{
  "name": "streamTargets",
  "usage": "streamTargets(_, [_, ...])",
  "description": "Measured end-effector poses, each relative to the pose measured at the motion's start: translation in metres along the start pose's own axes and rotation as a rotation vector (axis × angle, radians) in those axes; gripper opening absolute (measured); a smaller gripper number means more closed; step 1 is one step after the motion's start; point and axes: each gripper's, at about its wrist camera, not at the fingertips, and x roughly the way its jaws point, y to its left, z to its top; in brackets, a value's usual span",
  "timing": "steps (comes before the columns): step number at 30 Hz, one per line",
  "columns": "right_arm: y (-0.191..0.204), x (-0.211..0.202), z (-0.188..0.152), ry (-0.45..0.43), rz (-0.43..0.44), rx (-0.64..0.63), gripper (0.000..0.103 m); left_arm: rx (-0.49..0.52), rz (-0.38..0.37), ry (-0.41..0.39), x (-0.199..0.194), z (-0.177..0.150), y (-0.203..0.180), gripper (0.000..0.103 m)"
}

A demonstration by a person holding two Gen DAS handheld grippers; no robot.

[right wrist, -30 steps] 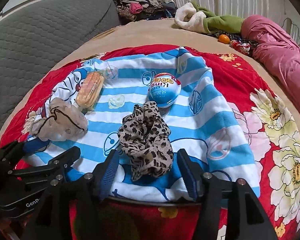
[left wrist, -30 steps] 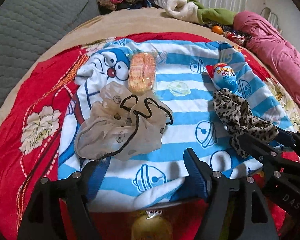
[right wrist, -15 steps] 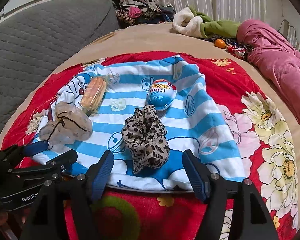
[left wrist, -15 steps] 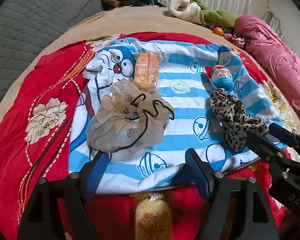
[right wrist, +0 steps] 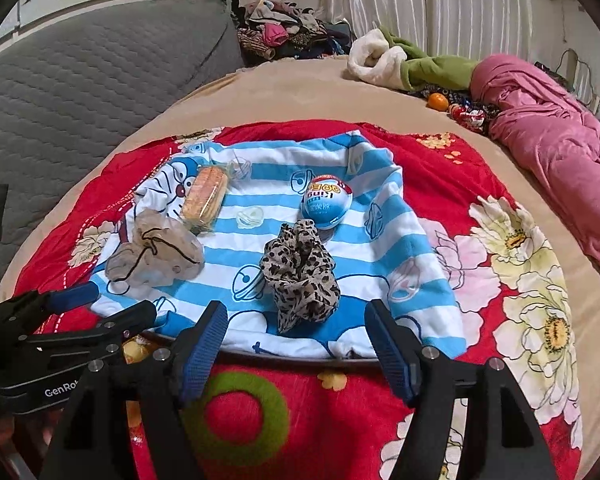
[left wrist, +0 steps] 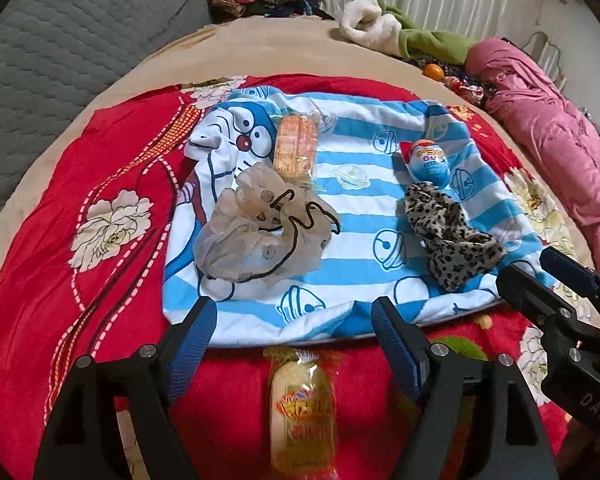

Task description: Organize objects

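Observation:
A blue-striped cartoon cloth covers a tray on the bed. On it lie a beige sheer scrunchie, a leopard-print scrunchie, a blue egg toy and an orange cracker pack. My left gripper hangs open over the cloth's near edge, short of the beige scrunchie, with nothing between its fingers. My right gripper is open too, just short of the leopard scrunchie. A yellow snack packet lies on the red blanket below the left gripper.
A red flowered blanket spreads under the tray, whose rim shows at the near edge. A grey quilted headboard stands at the left. Piled clothes, a pink duvet and an orange fruit lie at the back right.
Both grippers have drawn back and risen away from the scrunchies, which now lie beyond the fingertips. The cloth's near edge and the yellow packet have come into view. The right jaws have widened slightly.

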Motion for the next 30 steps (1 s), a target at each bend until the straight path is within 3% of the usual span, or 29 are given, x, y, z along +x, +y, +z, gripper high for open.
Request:
streamTargets(13, [0.009, -0.060, 0.000, -0.089, -0.010, -0.005, 0.082, -0.004, -0.025, -0.090, -0.066, -0.008, 0.000, 0.082])
streamTargets(30, [0.028, -0.148, -0.004, -0.221, -0.007, -0.025, 0.087, 0.004, -0.048, -0.208, -0.158, -0.026, -0.001, 0.083])
